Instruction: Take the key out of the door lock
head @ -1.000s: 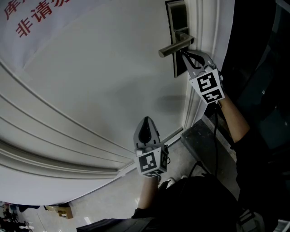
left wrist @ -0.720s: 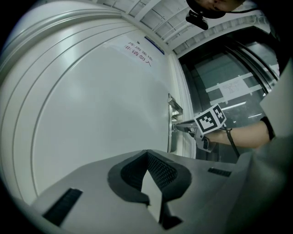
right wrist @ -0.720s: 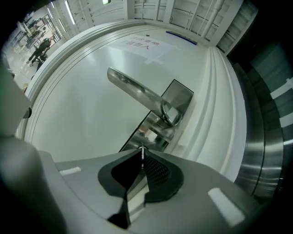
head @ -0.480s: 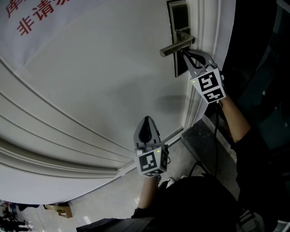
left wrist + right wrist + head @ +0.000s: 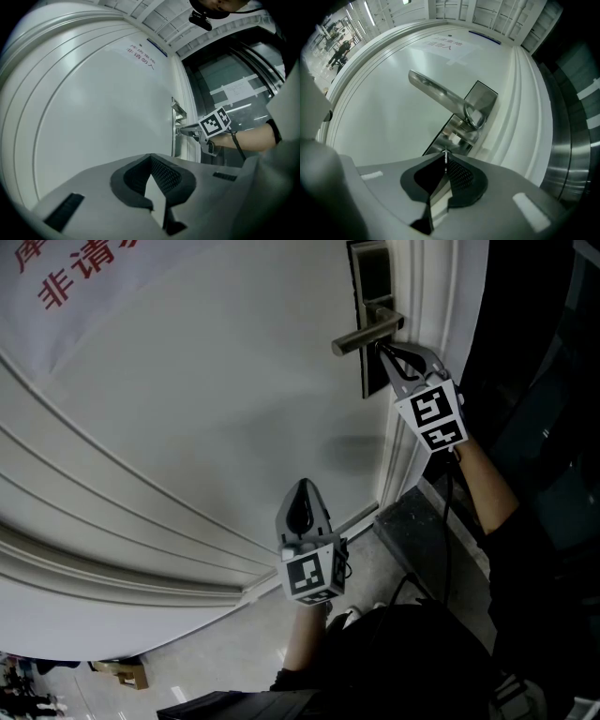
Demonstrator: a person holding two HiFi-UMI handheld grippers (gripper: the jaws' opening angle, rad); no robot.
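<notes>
Step in hand: extraction grip. The right tool (image 5: 446, 163) is pinching the thin key (image 5: 446, 154), jaws nearly together. The key is sitting in the lock plate (image 5: 457, 133), just below the lever handle (image 5: 364, 334) of the white door (image 5: 187, 409). The left tool (image 5: 151, 159) is hanging closed and empty, well apart. The next move is likely calling for a straight pull off the door, no twisting. Only the right gripper view is showing the key; the head view is showing where both tools are placed.

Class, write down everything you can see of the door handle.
The door handle is a straight lever of brushed silvery metal, curving at its neck into a rectangular backplate near the edge of the white door. The right gripper, shut on a thin key, sits just below its neck.
</notes>
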